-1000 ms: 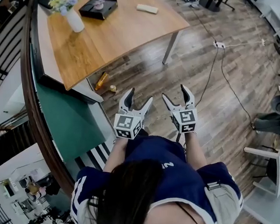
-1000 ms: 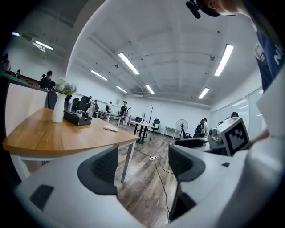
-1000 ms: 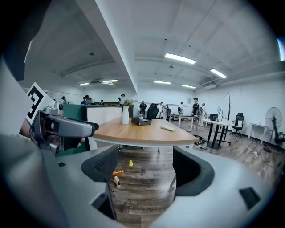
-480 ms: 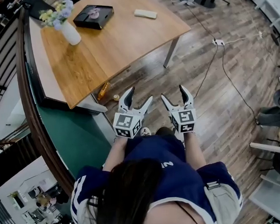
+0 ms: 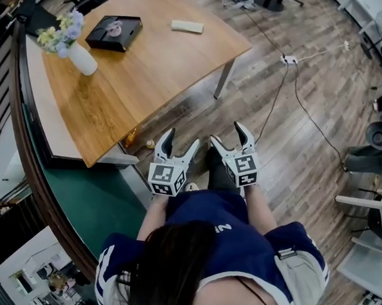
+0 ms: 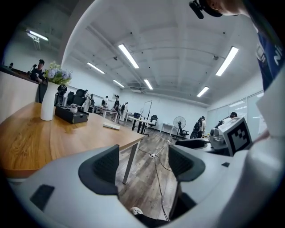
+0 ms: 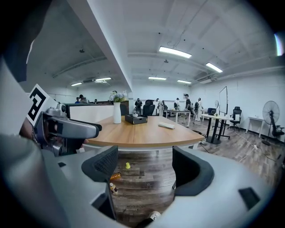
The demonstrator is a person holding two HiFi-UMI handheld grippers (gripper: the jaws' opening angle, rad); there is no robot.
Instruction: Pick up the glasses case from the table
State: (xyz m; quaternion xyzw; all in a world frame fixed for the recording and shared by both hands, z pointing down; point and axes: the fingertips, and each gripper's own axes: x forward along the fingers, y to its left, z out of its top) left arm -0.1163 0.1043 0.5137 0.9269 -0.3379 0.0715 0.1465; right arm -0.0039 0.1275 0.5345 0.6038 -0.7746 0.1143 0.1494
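- The plank floor point(image 5: 319, 134) spreads out under and beyond the fingers point(image 6: 106, 165). A cable point(image 5: 270, 107) trails across it to a power strip point(image 5: 288, 59), ahead and to their right.
- The wooden bench point(image 5: 141, 74) stands ahead and to the left of both pairs of fingers. Its near edge and one grey leg point(image 5: 225, 77) lie between them and the things on top.
- A black box point(image 5: 114, 33) sits far back on the bench, well to the left of where the fingers point.
- A white vase point(image 5: 82, 58) of flowers stands just left of the box.
- The glasses case point(image 5: 188, 26), pale and flat, lies alone near the bench's far right edge, well ahead of the fingers and untouched.
- The left gripper point(image 5: 182, 137) and right gripper point(image 5: 226, 132) are held side by side before the person's waist, aimed forward and slightly down. Both sets of fingers are spread wide and hold nothing.
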